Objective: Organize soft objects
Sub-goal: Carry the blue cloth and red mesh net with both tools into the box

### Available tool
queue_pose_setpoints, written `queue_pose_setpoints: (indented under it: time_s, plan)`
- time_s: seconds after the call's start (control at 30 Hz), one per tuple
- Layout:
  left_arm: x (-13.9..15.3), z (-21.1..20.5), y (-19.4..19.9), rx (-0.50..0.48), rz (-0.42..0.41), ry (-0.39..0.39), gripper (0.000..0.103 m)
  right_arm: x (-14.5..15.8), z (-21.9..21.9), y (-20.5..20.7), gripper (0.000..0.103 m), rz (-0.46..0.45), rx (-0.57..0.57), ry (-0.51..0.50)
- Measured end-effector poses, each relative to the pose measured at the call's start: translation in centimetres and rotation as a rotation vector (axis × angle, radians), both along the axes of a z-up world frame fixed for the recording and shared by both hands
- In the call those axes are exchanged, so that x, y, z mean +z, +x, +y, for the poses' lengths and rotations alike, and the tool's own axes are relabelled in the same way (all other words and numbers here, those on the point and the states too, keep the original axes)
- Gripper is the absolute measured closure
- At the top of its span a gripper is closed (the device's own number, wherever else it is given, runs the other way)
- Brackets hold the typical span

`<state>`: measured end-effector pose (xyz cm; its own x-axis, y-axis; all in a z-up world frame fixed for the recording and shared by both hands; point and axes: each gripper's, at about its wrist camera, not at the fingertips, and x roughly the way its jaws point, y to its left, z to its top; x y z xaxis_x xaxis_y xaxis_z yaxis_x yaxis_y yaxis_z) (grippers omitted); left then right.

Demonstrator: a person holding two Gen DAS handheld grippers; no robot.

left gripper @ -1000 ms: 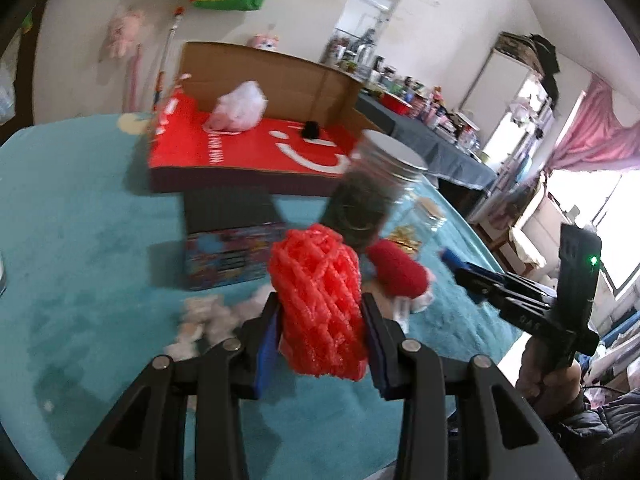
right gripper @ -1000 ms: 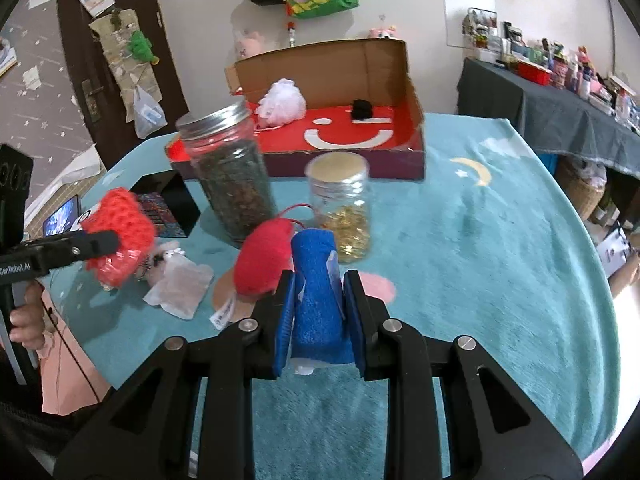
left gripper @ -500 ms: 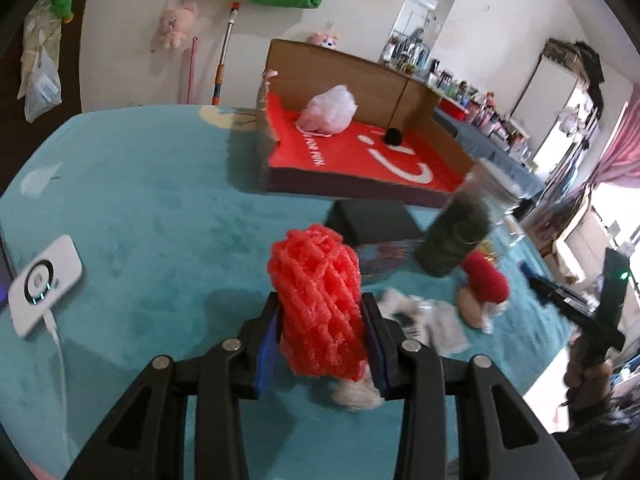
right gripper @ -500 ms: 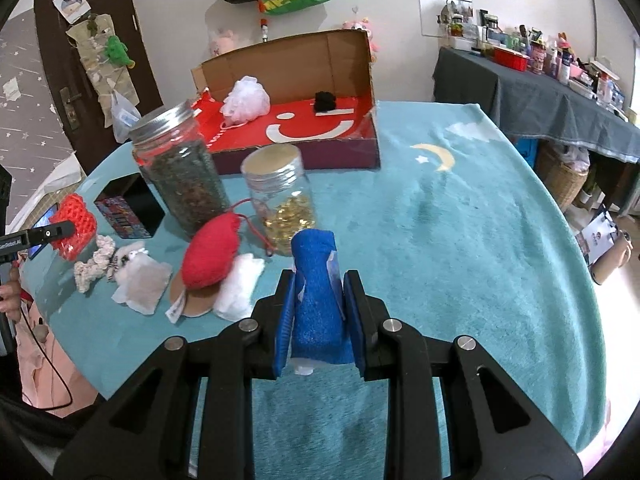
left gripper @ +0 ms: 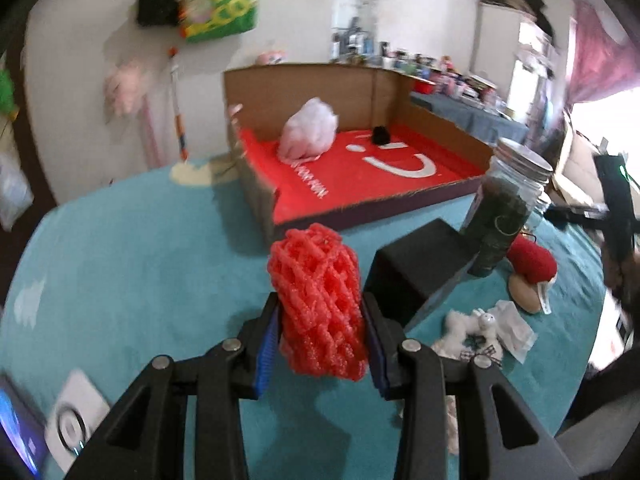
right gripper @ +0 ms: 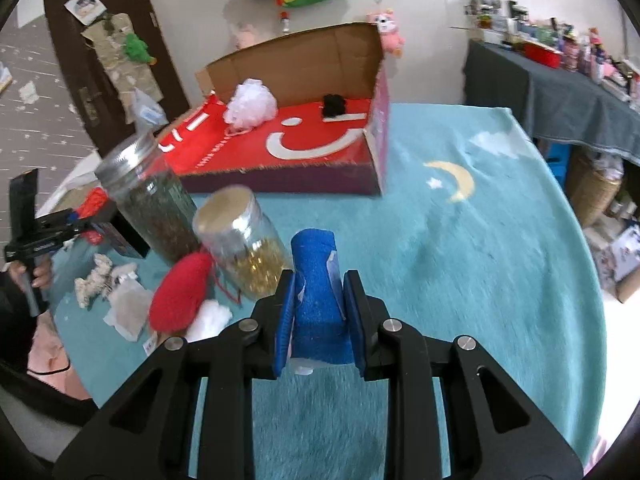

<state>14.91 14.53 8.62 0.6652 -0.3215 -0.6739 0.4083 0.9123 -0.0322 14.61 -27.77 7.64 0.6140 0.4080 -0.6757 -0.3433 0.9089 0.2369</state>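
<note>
My left gripper (left gripper: 320, 320) is shut on a red foam net (left gripper: 320, 300), held above the teal cloth in front of the open cardboard box (left gripper: 304, 80) with a red floor. A white puff (left gripper: 308, 130) and a small black object (left gripper: 380, 135) lie in the box. My right gripper (right gripper: 319, 300) is shut on a blue foam roll (right gripper: 316, 276), held above the cloth near the box (right gripper: 296, 60). A red plush (right gripper: 182, 294) and a small white plush toy (left gripper: 476, 324) lie on the cloth.
A tall jar of dark contents (right gripper: 152, 200) and a short jar of gold contents (right gripper: 244, 240) stand on the cloth. A black box (left gripper: 416, 268) sits beside the tall jar (left gripper: 508, 216). A white device (left gripper: 74, 420) lies at the near left. Teal cloth (right gripper: 480, 240) spreads to the right.
My left gripper has swung toward the box with the red net, so the box now fills the middle. My right gripper has moved closer to the jars with the blue roll.
</note>
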Motion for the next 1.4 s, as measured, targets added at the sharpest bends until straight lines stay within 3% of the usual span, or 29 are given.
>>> queue_pose_setpoints:
  time_s: [0.4,0.67,0.8,0.93,1.23,1.4]
  plan:
    - [2.0,-1.2,3.6,-0.146,-0.051,0.064,0.063,0.5,1.1,4.4,0.080,-0.012,0.133,-0.045]
    - [4.8,-3.3,6.4,-0.186,-0.062,0.011,0.063,3.0,2.1,7.3,0.080,-0.046,0.174,-0.047]
    - [5.3,-5.2,9.3,-0.153,0.004,-0.020,0.063,4.4,4.3,10.0,0.080,-0.067,0.181,-0.084]
    - [4.9,-7.4,12.7,-0.079,0.100,-0.001,0.063,5.2,7.3,13.1,0.080,-0.050,0.149,-0.162]
    - [2.8,-8.9,19.4,0.117,0.300,0.047,0.062,4.3,11.6,21.7,0.080,0.117,0.001,-0.330]
    - [1.8,-9.7,21.4,0.166,0.311,0.132,0.061,2.7,12.2,25.0,0.080,0.187,-0.064,-0.382]
